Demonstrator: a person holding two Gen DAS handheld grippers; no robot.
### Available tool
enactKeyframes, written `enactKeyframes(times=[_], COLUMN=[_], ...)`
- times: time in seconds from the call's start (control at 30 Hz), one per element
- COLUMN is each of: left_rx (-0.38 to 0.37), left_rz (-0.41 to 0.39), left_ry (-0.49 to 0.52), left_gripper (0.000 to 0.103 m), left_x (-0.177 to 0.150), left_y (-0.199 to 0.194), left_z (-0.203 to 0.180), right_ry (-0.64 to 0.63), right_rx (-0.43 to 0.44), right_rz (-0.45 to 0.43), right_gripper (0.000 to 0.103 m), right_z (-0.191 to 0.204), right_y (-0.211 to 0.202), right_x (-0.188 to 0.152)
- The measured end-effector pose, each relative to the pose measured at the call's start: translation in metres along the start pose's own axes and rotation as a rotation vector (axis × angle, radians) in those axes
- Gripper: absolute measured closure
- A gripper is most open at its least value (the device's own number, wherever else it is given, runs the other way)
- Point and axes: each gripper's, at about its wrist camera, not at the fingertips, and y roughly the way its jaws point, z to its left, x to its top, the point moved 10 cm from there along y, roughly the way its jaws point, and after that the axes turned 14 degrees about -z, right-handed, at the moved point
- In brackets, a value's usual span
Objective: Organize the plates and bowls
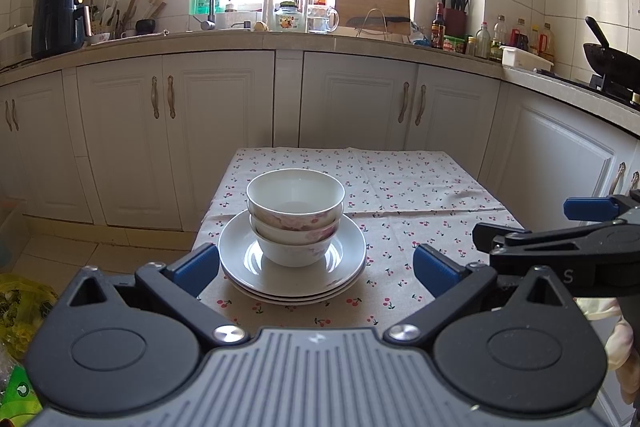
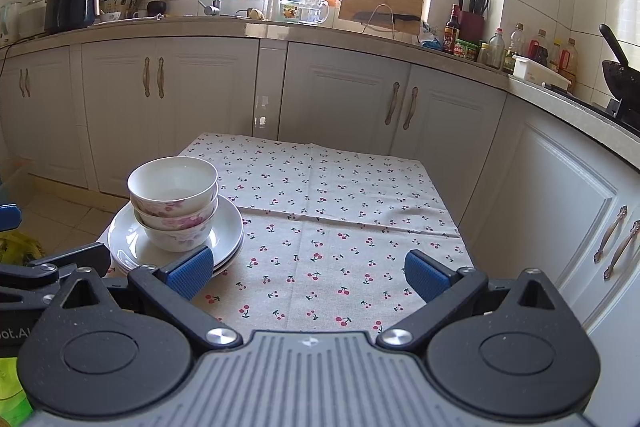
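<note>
Three white bowls with pink flower prints (image 1: 295, 217) sit nested upright on a stack of white plates (image 1: 240, 247) on the table's near left part. The stack also shows in the right wrist view, bowls (image 2: 174, 203) on plates (image 2: 230, 231). My left gripper (image 1: 316, 267) is open and empty, held just in front of the plates, its fingers wider than the stack. My right gripper (image 2: 308, 273) is open and empty to the right of the stack, over the cloth. The right gripper also shows from the side in the left wrist view (image 1: 560, 227).
The small table carries a cherry-print cloth (image 2: 340, 211). White kitchen cabinets (image 1: 224, 131) stand close behind and to the right. The counter holds an air fryer (image 1: 58, 19), a faucet (image 1: 206, 3), bottles and a wok (image 1: 612, 61). A yellow-green bag (image 1: 20, 307) lies on the floor left.
</note>
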Motion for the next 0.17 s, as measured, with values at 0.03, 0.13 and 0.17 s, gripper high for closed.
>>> enactKeyframes(times=[0.03, 0.13, 0.17], left_rx=[0.0, 0.0, -0.001], left_rz=[-0.001, -0.001, -0.001], left_ry=[-0.001, -0.002, -0.002], left_gripper=[0.001, 0.001, 0.001], left_x=[0.0001, -0.0004, -0.0004], left_y=[0.0001, -0.0001, -0.0001], left_z=[-0.0001, 0.0001, -0.0001], right_ry=[-0.001, -0.001, -0.002], right_rx=[0.0, -0.001, -0.001], right_rz=[0.0, -0.002, -0.001], right_gripper=[0.0, 0.0, 0.0], right_z=[0.0002, 0.0006, 0.0007], right_y=[0.0001, -0.0002, -0.0003], right_x=[0.0002, 0.0003, 0.0002])
